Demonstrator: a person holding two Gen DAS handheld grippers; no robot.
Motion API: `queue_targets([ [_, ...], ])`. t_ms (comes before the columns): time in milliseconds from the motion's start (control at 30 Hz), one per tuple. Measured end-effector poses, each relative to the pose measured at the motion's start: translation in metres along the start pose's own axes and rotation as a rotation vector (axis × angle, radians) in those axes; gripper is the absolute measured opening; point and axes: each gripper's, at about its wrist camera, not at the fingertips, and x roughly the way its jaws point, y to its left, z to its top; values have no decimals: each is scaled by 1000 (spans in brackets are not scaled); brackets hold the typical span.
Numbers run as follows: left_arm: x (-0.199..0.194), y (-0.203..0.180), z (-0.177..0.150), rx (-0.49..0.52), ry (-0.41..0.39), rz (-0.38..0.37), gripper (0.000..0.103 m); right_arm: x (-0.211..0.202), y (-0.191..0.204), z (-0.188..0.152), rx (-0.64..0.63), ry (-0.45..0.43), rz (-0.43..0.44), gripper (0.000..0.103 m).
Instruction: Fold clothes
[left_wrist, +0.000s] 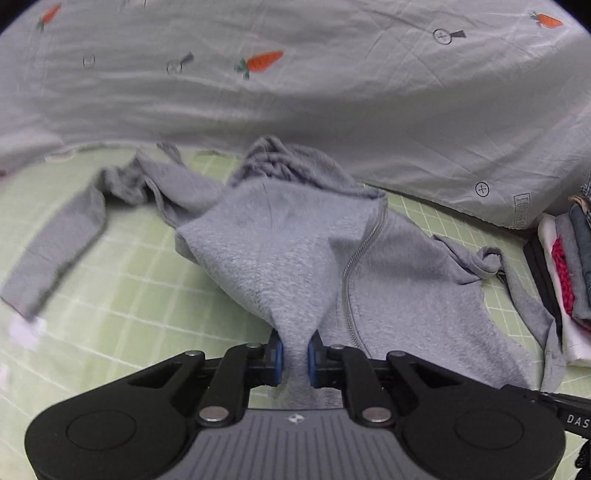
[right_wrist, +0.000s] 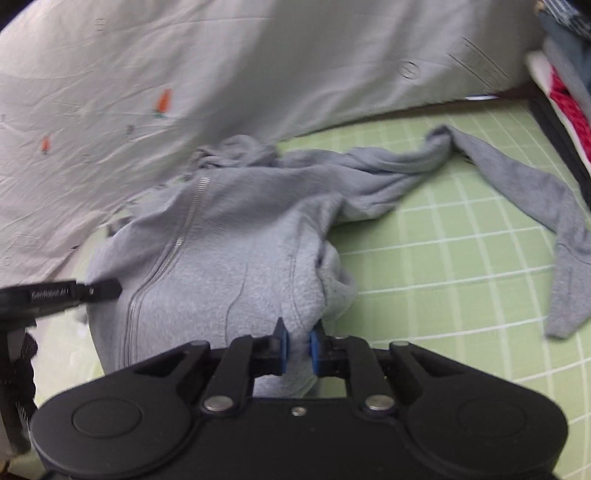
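Nearest you, your left gripper (left_wrist: 295, 354) is clamped on a pinch of the grey zip-up hoodie (left_wrist: 288, 236): the blue pads (left_wrist: 279, 356) squeeze a fold of fleece near its lower edge, and the cloth rises from the jaws in a taut cone toward 12 o'clock. Your right gripper (right_wrist: 298, 350) is likewise closed on the same hoodie (right_wrist: 229, 243), its blue pads (right_wrist: 283, 349) biting a thick bunched edge of the garment, just right of the metal zipper (right_wrist: 173, 247) as that camera sees it. In the right wrist view the tip of your other gripper pokes in at 9 o'clock, touching or just beside the hoodie's far side; which, you cannot tell. The hoodie lies crumpled on a light green bedsheet (left_wrist: 122, 288) with a white grid pattern. From the left wrist view, one sleeve (left_wrist: 55, 258) stretches out flat toward 9 o'clock, the zipper (left_wrist: 364, 243) runs up at about 1 o'clock, and the hood (left_wrist: 280, 158) is bunched at 12 o'clock. The other sleeve (right_wrist: 524, 192) trails toward 2 o'clock in the right wrist view. Beyond the hood lies a pale quilt (left_wrist: 332, 92) printed with orange carrots. At 3 o'clock in the left view sits a stack of folded clothes (left_wrist: 569, 266), with red, white and grey pieces.
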Motion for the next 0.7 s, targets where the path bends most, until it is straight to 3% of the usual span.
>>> queue_targets([
  [67,-18,-5,14,103,-42,44,15,-7,16,-2,-12,-9,16,12],
  [167,-8,-29,32,240,-56,67,15,1,26,2,-56,-6,-53,12],
  [233,28,-52,31,358,12,47,21,17,22,6,-70,20,-137,12],
  [333,80,-61,15,394,157,-43,23,43,6,7,-62,82,-264,14],
  [433,74,-39,10,235,151,-147,32,43,-13,5,31,101,-264,18],
  [500,64,-16,7,121,143,-193,36,40,-16,2,38,94,-276,28],
  [567,55,7,0,19,144,-202,36,42,-16,1,41,100,-276,30],
  [700,45,34,-17,-74,148,-170,36,44,-13,0,29,110,-279,32],
])
